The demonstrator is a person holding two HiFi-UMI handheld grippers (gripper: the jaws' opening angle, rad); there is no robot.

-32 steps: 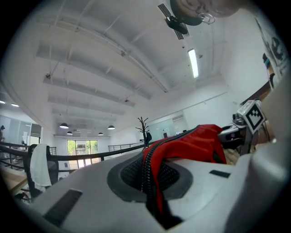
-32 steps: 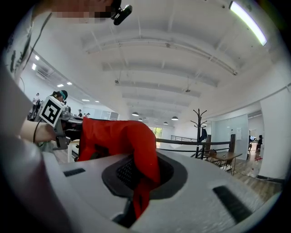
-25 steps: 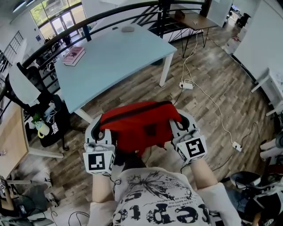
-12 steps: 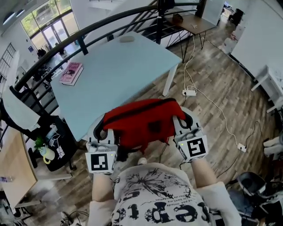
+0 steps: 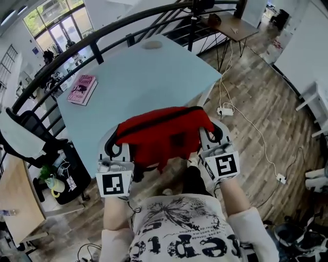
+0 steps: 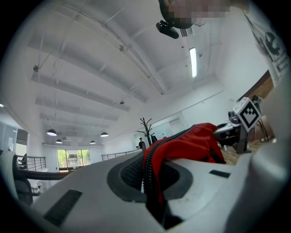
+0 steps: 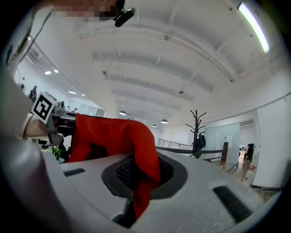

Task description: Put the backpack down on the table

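Backpack now nearer table, pinched at each end by left claw, right claw

A brown wood-plank floor is seen, with a white power strip lying on it. A pale blue rectangular table is backed by a curved black metal railing. What seem to be tall windows are glimpsed beyond. A long ceiling strip light is lit.

Matt red cloth backpack, smooth pale-blue table, grainy wood-plank floor, matt white plastic left gripper and right gripper, rough black pads, dark metal railing
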